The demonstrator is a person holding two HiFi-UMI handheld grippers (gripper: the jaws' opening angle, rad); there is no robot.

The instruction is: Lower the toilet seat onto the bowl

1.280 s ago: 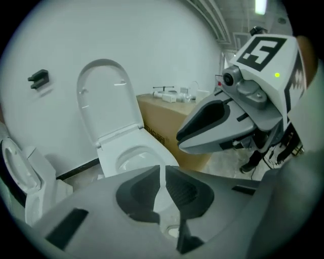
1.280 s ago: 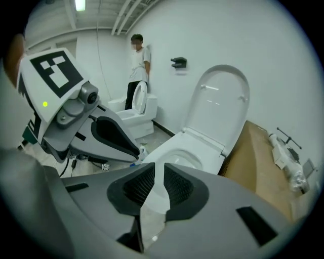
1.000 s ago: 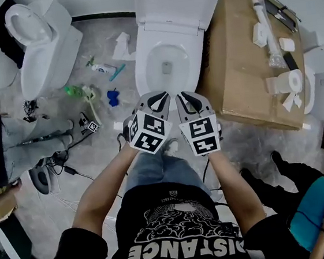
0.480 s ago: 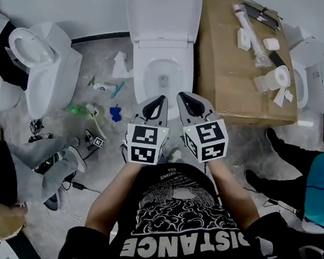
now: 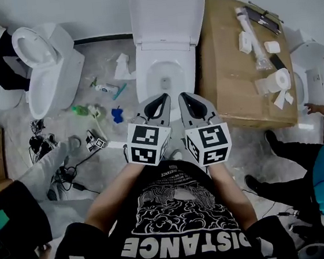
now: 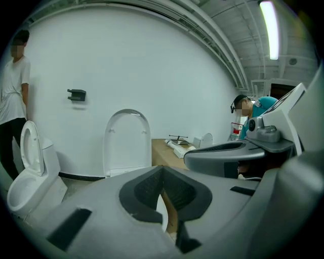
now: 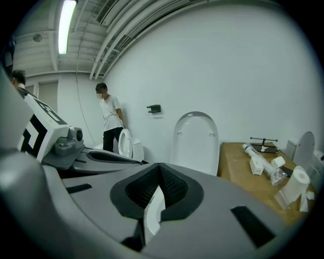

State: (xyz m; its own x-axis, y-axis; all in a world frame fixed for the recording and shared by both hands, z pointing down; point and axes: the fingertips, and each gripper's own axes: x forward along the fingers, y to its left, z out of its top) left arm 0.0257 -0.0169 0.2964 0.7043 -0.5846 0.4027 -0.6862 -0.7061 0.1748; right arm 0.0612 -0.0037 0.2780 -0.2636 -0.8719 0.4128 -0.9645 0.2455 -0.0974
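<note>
Toilet seat is in neither tool — left gripper and right gripper are pinched shut on nothing, side by side, near the front of the bowl. Behind the bowl the seat stands up by the wall.

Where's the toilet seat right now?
Head view, top centre: the toilet seat stands raised against the wall behind the bowl, just left of the cardboard box.
</note>
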